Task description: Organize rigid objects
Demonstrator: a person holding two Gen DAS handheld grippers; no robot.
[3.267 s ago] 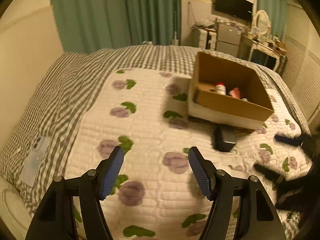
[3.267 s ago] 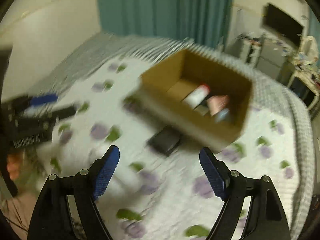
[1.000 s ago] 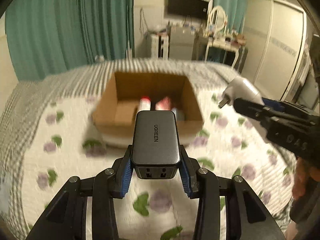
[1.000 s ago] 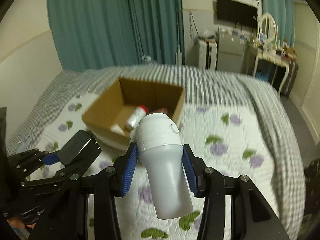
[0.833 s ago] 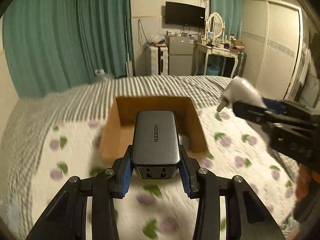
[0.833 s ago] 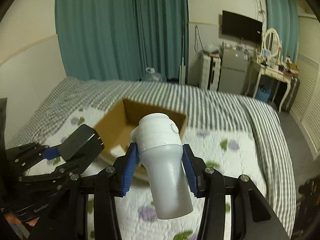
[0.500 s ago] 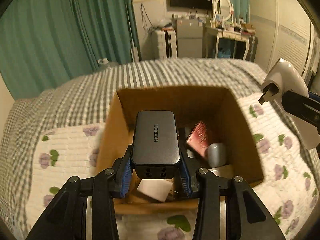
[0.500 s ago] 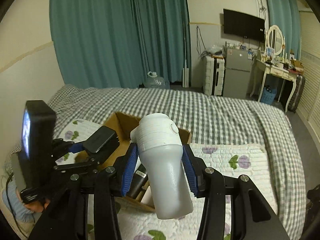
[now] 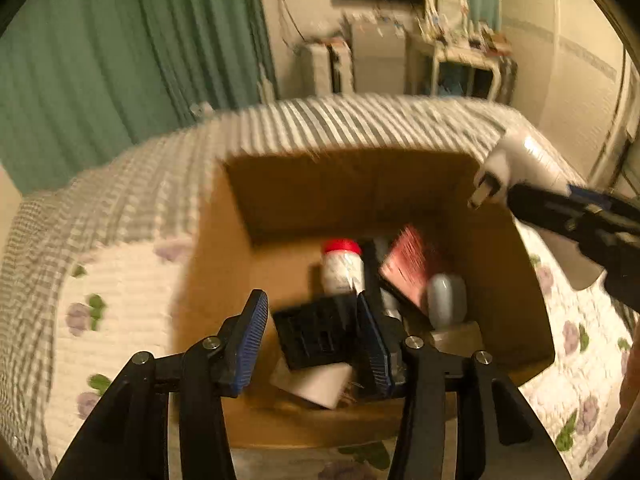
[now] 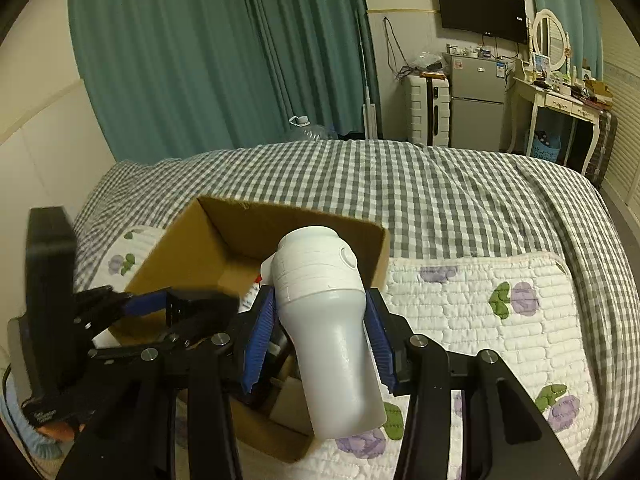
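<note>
Half a second ago the left gripper [image 9: 310, 344] clamped the dark UGREEN charger [image 9: 318, 334] above the cardboard box [image 9: 208, 280]; now its blue pads [image 9: 252, 342] stand apart and the charger, blurred and tilted, sits loose between them, lower in the box. Whether it still touches the right-hand pad cannot be told.

Just beyond the left fingertips, inside the box, lie a white bottle with a red cap [image 9: 342, 266], a reddish-pink flat pack [image 9: 408, 264] leaning to its right, and a pale grey rounded object [image 9: 446, 300] beside that. A white block [image 9: 316, 380] sits beneath the charger near the box's near wall. To the upper right of the left tool, the white plug-in device [image 9: 520, 160] hangs over the box's right rim, its prongs facing the box.

The right gripper [image 10: 320, 340] is closed on that white plug-in device [image 10: 332, 332], both pads pressed against its waist, its broad ribbed head pointing forward over the box's [image 10: 176, 248] far right corner. To its left the left tool [image 10: 168, 308] reaches into the box, so the contents are mostly hidden here; only the left wrist view shows them plainly. A dark phone-like slab [image 10: 48, 280] stands at the far left edge.

The box rests on a quilted white bedspread with purple flowers [image 10: 480, 312], laid over a grey checked blanket [image 10: 440, 188]. Beyond the bed hang teal curtains [image 10: 200, 52], and further right stand a small fridge [image 10: 476, 100], a white dressing table [image 10: 556, 104] and a wall television [image 10: 480, 10].
</note>
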